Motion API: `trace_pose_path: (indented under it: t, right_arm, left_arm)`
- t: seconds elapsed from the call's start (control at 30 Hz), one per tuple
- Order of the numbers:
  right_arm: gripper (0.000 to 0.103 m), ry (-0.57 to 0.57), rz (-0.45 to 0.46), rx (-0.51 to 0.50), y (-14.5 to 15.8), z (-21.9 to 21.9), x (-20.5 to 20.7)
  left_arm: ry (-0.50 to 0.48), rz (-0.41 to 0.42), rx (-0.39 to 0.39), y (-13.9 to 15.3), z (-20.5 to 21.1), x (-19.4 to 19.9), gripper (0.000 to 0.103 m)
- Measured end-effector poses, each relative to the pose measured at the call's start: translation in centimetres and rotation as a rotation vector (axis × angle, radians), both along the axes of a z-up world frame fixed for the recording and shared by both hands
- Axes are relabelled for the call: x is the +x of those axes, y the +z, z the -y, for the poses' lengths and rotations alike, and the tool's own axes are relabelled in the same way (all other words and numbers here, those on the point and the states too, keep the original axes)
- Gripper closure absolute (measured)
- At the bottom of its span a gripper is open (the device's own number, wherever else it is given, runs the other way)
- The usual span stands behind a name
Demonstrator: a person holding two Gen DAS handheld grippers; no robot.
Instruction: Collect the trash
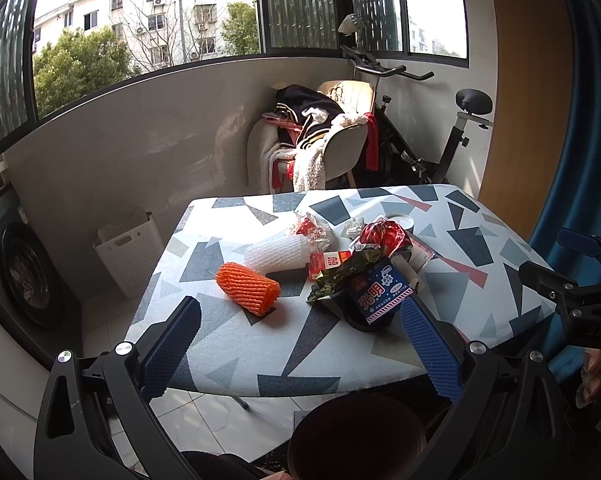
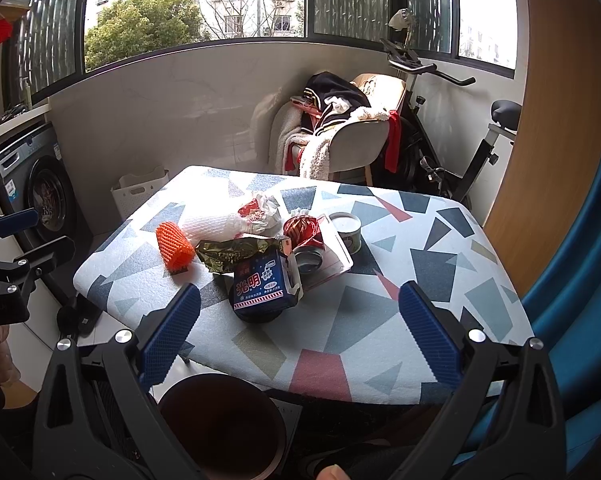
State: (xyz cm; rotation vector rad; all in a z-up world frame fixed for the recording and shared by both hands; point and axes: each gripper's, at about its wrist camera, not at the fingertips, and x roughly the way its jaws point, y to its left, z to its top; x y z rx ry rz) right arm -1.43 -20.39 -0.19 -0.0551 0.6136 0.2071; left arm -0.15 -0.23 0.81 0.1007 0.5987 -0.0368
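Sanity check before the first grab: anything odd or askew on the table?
Yes. The blue carton sits tilted on a dark cup, crumpled gold wrapper against it. The orange foam net lies on its side. No spill visible.

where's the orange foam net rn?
The orange foam net lies on the patterned table, at the left end of the trash pile in both wrist views. It sits just in front of the white foam net, left of the crumpled foil wrapper.

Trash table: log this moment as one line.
left gripper: open, empty | right gripper: open, empty | orange foam net: on table | bin: below edge
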Motion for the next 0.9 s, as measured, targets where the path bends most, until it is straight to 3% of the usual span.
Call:
trace_pose_path:
  t: [0.9]
  right_arm:
    - [0.005,-0.004,-0.007,0.007,-1.3,-0.2,-0.3]
  left_arm:
    - [-0.011,-0.007,-0.014,-1.1,0.1,-0.2,0.005]
